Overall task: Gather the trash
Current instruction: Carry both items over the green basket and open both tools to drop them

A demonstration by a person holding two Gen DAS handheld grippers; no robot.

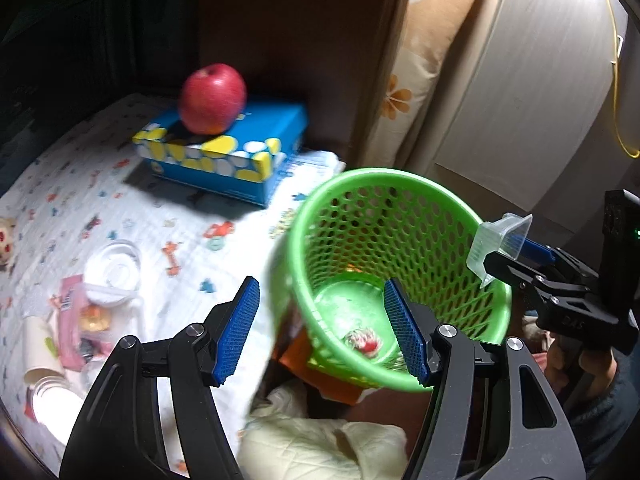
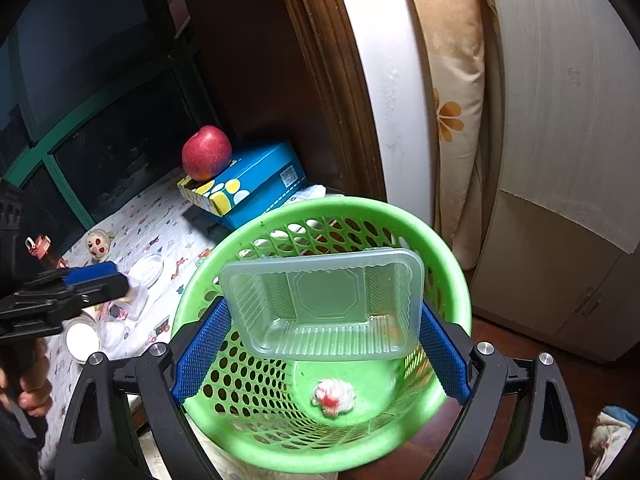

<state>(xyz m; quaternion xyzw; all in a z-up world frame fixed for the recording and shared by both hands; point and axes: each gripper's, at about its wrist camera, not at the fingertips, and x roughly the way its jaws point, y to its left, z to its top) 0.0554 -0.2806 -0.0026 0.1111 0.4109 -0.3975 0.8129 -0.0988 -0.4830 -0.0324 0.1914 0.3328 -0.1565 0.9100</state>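
A green mesh wastebasket (image 1: 400,280) (image 2: 248,392) stands beside the table, with a crumpled red-and-white wrapper (image 2: 334,397) on its bottom. My right gripper (image 2: 320,332) is shut on a clear plastic tray (image 2: 320,304) and holds it over the basket's mouth; the tray also shows in the left wrist view (image 1: 500,246). My left gripper (image 1: 320,328) is open and empty, at the basket's near-left rim. More trash lies on the table at left: a clear lid (image 1: 114,268), pink wrappers (image 1: 76,320) and paper cups (image 1: 48,384).
A blue tissue box (image 1: 224,152) with a red apple (image 1: 212,98) on it sits at the table's back. A small doll (image 2: 98,244) lies by the dark window. A wooden frame, a flowered curtain (image 2: 452,120) and a pale cabinet stand to the right.
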